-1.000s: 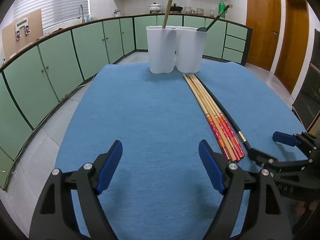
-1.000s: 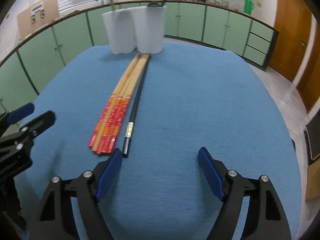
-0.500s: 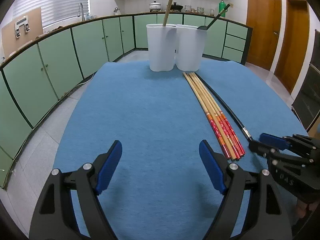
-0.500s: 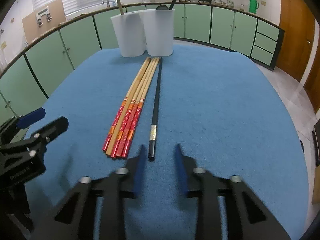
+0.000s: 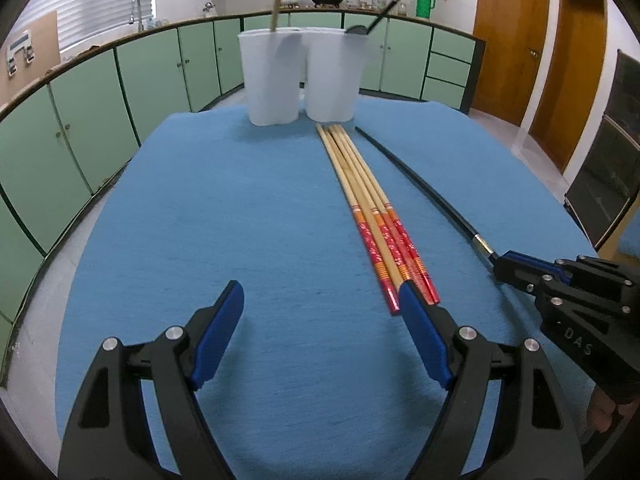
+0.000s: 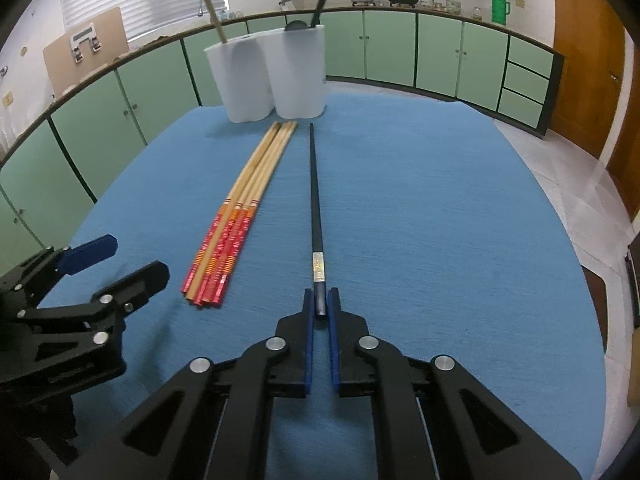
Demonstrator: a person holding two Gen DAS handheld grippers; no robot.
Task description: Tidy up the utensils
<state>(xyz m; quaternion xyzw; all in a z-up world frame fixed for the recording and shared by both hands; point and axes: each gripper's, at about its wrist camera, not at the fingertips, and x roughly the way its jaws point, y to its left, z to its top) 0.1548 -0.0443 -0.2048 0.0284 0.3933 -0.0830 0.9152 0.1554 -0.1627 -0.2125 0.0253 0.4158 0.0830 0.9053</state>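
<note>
The right claw (image 6: 319, 312) is clamping the near end of the black chopstick (image 6: 313, 200), its jaws having just closed on it. The stick is running straight out from between the claw's blue pads toward the far edge of the tabletop (image 6: 440, 220), its tip stopping short of the two white cups (image 6: 272, 76). Just left of it, not touching, the bundle of wooden chopsticks (image 6: 236, 216) with red ends is lying parallel on the blue cloth.

The left claw (image 5: 320, 328) is hovering wide open near the tabletop's near edge, gripping nothing. The bundle's red ends (image 5: 396, 264) are reaching to its right pad (image 5: 424, 340); whether they touch is unclear. A wooden stick is standing in the left cup and a dark-handled ladle in the right one.
</note>
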